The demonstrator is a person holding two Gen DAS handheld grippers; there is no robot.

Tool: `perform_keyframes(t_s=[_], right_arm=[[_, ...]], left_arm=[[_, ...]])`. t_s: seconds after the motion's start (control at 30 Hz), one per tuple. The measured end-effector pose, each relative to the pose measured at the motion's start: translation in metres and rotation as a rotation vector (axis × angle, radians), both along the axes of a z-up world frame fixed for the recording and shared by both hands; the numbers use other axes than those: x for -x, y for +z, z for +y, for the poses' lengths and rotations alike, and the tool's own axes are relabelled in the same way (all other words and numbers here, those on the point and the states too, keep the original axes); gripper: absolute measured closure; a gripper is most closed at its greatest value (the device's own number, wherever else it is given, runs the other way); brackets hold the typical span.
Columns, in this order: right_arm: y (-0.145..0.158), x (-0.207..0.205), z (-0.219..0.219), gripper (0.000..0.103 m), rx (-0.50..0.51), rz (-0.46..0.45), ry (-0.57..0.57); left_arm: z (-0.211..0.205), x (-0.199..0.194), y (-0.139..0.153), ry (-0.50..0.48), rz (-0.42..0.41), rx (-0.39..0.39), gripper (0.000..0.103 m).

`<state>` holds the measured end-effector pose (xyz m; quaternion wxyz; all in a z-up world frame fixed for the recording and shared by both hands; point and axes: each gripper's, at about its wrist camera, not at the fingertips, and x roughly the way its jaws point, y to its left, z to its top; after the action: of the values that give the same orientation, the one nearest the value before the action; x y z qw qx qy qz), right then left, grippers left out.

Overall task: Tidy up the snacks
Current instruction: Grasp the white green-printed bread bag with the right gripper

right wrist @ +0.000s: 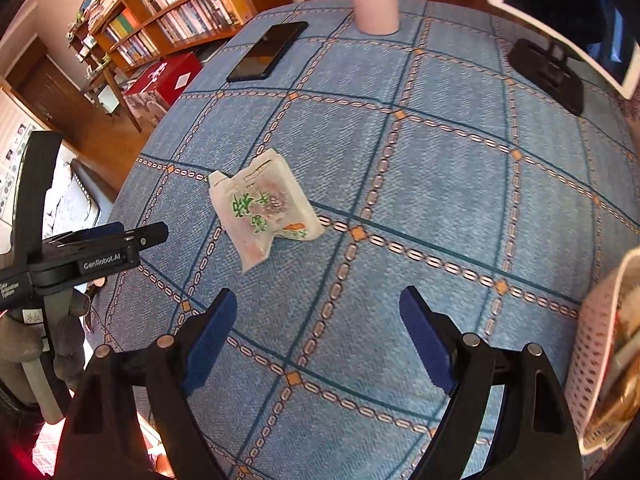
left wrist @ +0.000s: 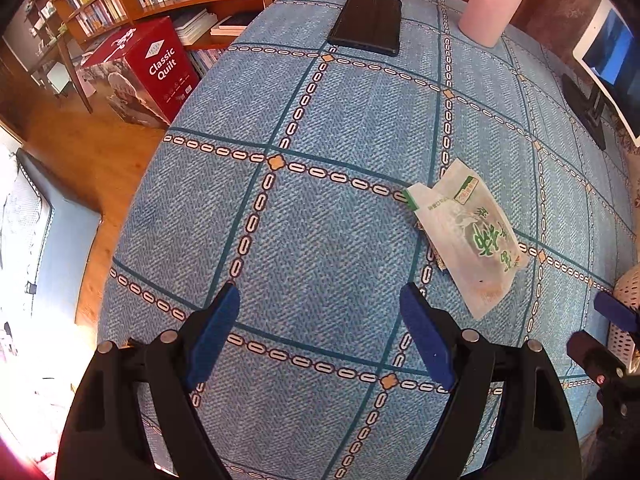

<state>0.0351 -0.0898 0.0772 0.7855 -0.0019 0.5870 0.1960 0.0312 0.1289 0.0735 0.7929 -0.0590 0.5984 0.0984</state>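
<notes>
Left tongs [left wrist: 320, 308]: blue pads spread wide apart, nothing between them, held above the blue patterned cloth of the table [left wrist: 340, 112] near its near edge. Right tongs [right wrist: 318, 312]: pads likewise wide apart and empty, also over the near part of the table.

Snack packet [left wrist: 468, 236]: white translucent wrapper with green print, lying flat on the cloth toward the middle of the table, ahead of and to the right of the left tongs. In the right wrist view the same packet [right wrist: 262, 208] appears ahead-left of the right tongs, crumpled at one end, with a second small wrapper partly showing under its edge. Neither pair of tongs touches it.

Pink perforated basket [right wrist: 596, 344]: at the right edge of the table, just beside the right tongs; wrapped items visible inside.

Far end of table: black phone [left wrist: 366, 24] lying flat, pink cylindrical container [left wrist: 494, 4] upright beside it. Tablet on a black stand [left wrist: 584, 108] near the far right edge.
</notes>
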Motion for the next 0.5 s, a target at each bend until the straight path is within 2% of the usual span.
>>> perform_keyframes(t_s=[0.23, 0.5], right_arm=[[-0.037, -0.051, 0.054, 0.020, 0.080, 0.042, 0.101], [-0.047, -0.074, 0.072, 0.015, 0.089, 0.048, 0.130]], left_arm=[[0.021, 0.000, 0.005, -0.013, -0.010, -0.034, 0.020], [0.042, -0.006, 0.003, 0.020, -0.007, -0.024, 0.020]])
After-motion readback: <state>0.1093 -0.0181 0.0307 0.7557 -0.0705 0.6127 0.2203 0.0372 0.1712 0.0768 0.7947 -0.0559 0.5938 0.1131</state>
